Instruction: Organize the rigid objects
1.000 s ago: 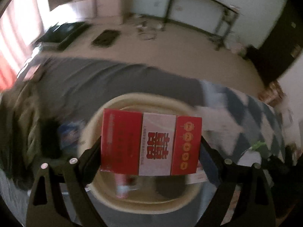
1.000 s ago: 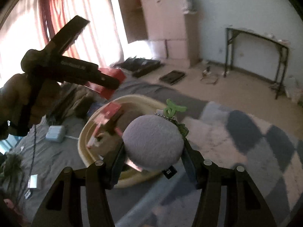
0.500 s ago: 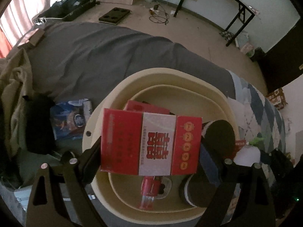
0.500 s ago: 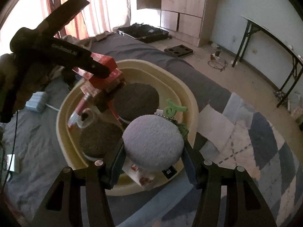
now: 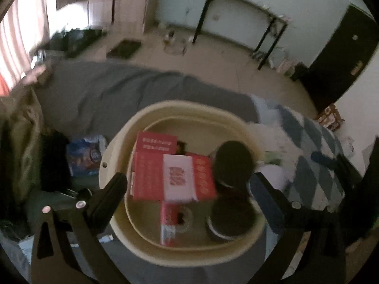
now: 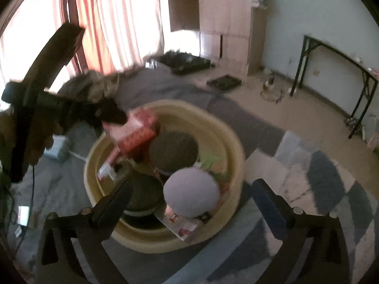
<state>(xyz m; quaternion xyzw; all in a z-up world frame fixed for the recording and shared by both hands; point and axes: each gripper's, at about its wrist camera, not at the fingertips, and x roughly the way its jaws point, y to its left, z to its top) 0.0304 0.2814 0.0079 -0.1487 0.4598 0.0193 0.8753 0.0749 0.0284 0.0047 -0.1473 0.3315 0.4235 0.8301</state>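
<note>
Left jaws: left gripper (image 5: 187,189) spread wide, have just been opening; nothing pinched, the red-and-white box (image 5: 174,177) lies free below the gap.
Right jaws: right gripper (image 6: 190,197) spread wide, have just been opening; the grey round plush (image 6: 190,193) sits between the fingers, pads clear of it.
Box axis: long axis runs left to right in the left wrist view, broad printed face up, roughly level, lying on another red box (image 5: 156,143).
Plush place: inside the cream basin (image 6: 236,165), at its near right rim, above a flat printed packet (image 6: 182,227).
Other contents: two dark round-topped items (image 5: 233,158) to the right of the boxes; a red tube (image 5: 168,222) nearer, pointing toward the camera.
Basin place: on grey bedding (image 5: 113,94).
Far: floor, black-legged table (image 6: 336,71) by the wall; blurred.
</note>
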